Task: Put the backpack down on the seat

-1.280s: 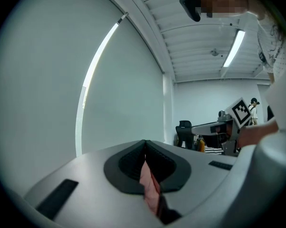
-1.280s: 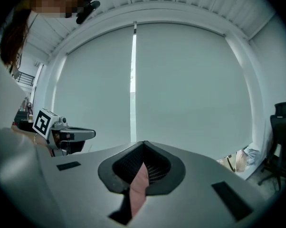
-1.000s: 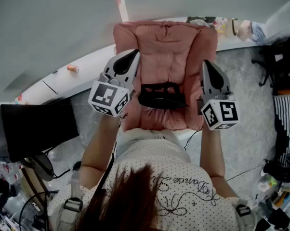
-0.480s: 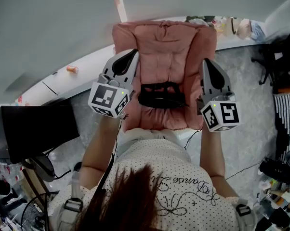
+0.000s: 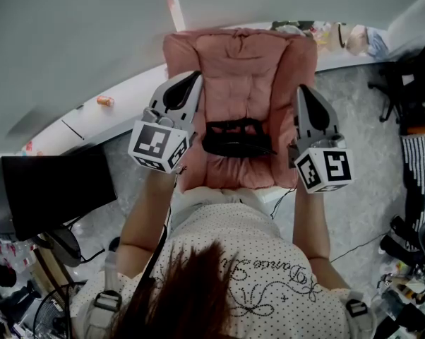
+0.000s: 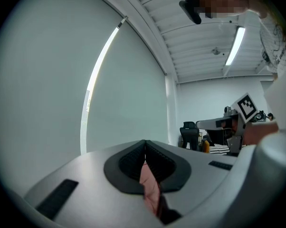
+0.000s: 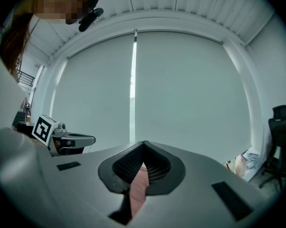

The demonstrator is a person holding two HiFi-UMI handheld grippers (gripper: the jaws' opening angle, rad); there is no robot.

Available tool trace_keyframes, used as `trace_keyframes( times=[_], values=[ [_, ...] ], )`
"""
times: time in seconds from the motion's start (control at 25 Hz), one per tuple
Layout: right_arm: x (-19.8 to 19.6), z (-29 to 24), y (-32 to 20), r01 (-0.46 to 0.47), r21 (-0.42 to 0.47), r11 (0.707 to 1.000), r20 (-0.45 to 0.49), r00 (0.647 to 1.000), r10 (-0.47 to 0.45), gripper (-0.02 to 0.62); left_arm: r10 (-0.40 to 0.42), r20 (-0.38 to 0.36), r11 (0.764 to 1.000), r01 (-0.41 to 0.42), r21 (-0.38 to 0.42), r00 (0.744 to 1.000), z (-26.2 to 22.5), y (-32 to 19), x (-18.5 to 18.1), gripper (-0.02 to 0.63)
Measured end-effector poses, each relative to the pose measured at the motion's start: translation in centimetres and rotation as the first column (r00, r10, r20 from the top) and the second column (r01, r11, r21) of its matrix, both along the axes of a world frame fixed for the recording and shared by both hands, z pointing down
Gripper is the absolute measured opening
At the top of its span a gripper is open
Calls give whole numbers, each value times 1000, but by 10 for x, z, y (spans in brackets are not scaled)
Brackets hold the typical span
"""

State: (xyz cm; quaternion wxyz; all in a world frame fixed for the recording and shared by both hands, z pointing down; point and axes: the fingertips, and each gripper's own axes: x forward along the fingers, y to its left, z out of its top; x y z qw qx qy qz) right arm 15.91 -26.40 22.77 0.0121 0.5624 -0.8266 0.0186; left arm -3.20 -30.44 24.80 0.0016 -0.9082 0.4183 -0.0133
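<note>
While the head view looks down, the pink backpack hangs before the person between the left gripper and right gripper. Left gripper view: jaws closed tight, pinching pink backpack fabric. Right gripper view: jaws likewise clamped on pink fabric.

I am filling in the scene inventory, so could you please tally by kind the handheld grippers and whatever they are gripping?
Grippers: 2, the left gripper and the right gripper, each shut on pink fabric at one side.
Backpacks: 1, the pink backpack, held between them.
Total: 3
</note>
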Motion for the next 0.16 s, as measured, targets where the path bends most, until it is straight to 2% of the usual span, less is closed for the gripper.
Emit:
trace_keyframes(
  times=[0.16],
  values=[
    [5, 2, 0, -8, -7, 1000, 2, 1000, 8, 9, 0, 3, 1000, 0, 1, 1000, 1, -1, 3, 5]
  ],
)
